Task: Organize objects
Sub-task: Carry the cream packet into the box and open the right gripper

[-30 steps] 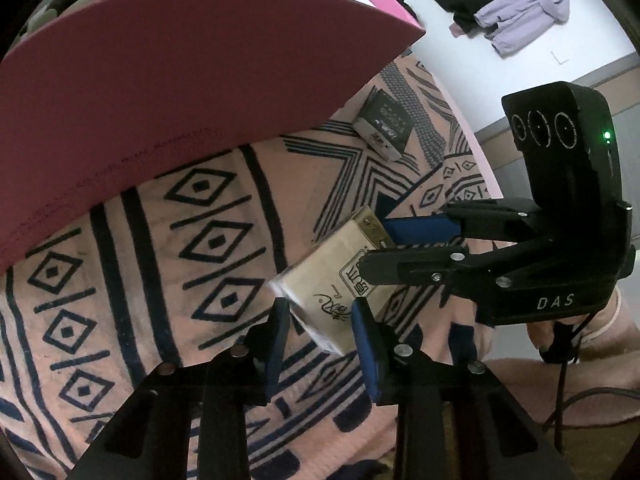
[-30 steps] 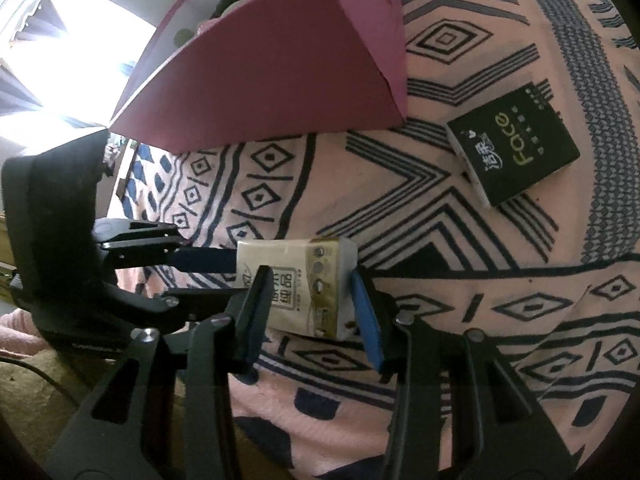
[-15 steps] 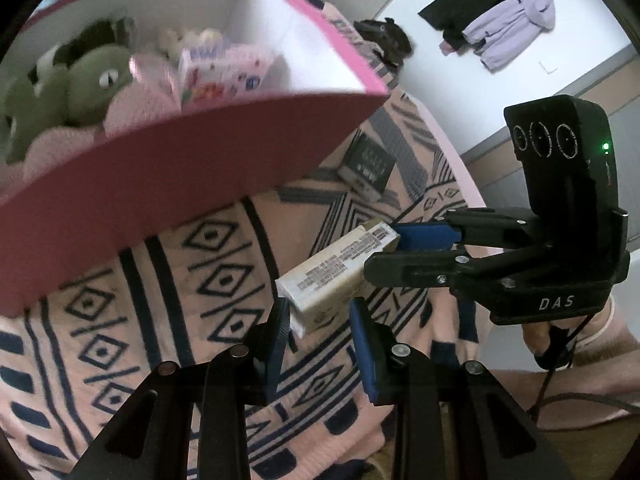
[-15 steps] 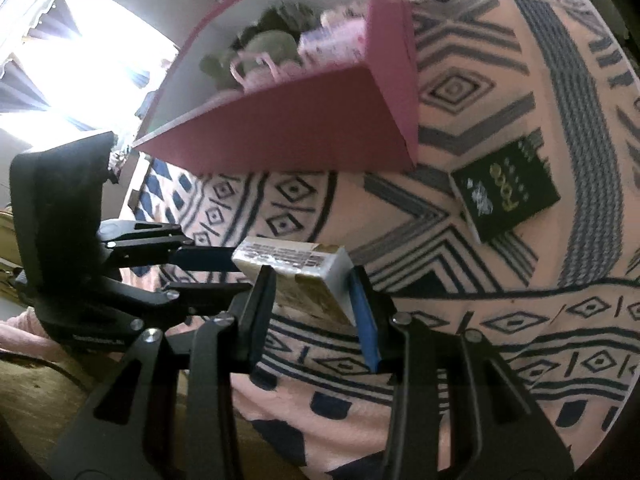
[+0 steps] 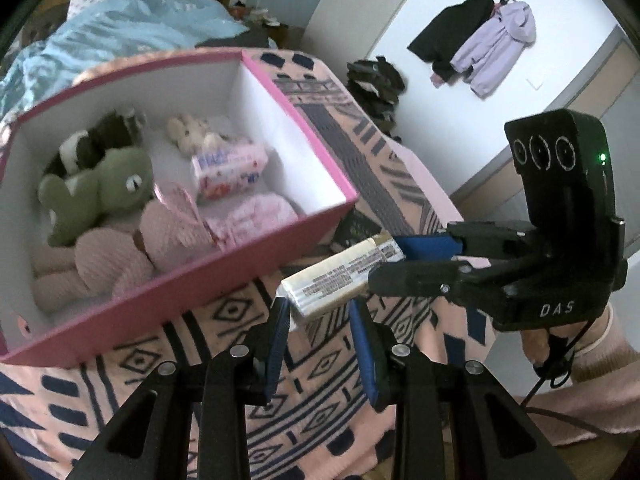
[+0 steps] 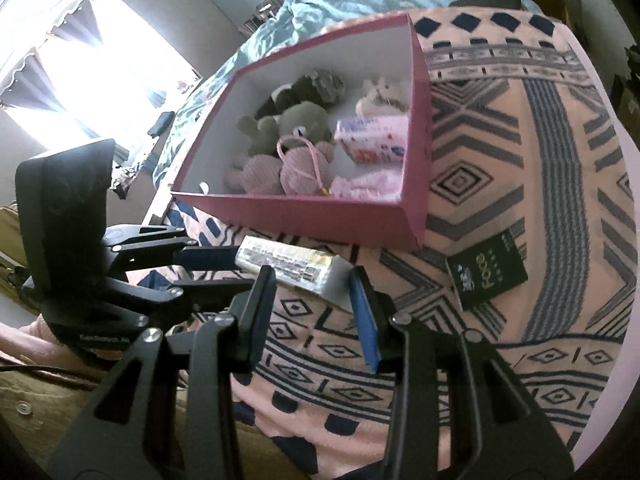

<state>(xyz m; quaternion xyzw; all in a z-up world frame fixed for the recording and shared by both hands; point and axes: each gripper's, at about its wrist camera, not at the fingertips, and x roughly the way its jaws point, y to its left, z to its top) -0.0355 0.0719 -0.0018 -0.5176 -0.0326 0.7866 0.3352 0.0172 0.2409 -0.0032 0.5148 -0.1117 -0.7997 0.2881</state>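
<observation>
Blue pads line both grippers, and each pair is clamped on one end of the same cream tissue pack [image 5: 340, 276]. The left gripper [image 5: 320, 336] pinches the pack's near end between its narrowly set pads, while the right gripper [image 6: 312, 300] grips the opposite end, its pads set a little wider across the pack. In the left wrist view the right gripper comes in from the right edge, with a hand [image 5: 548, 344] and a pale pink sleeve behind it. The pack hangs in the air between the two tools, tilted, its printed label side turned up, above the pink blanket [image 6: 500, 208] with dark blue diamond and stripe patterns.

Just beyond the pack stands an open pink box [image 6: 304, 216] with white inner walls, resting on the blanket. Inside it lie a green plush toy [image 5: 100, 192], pink knitted plush pieces beside it, a small beige plush at the far side, and a pink-and-white tissue pack [image 5: 228, 170]. To the right of the box, flat on the blanket, lies a black packet [image 6: 486, 274] with pale lettering. Farther off, a blue duvet [image 5: 120, 32] covers the bed, and a black coat and a lilac one [image 5: 500, 44] hang on the white wall.
</observation>
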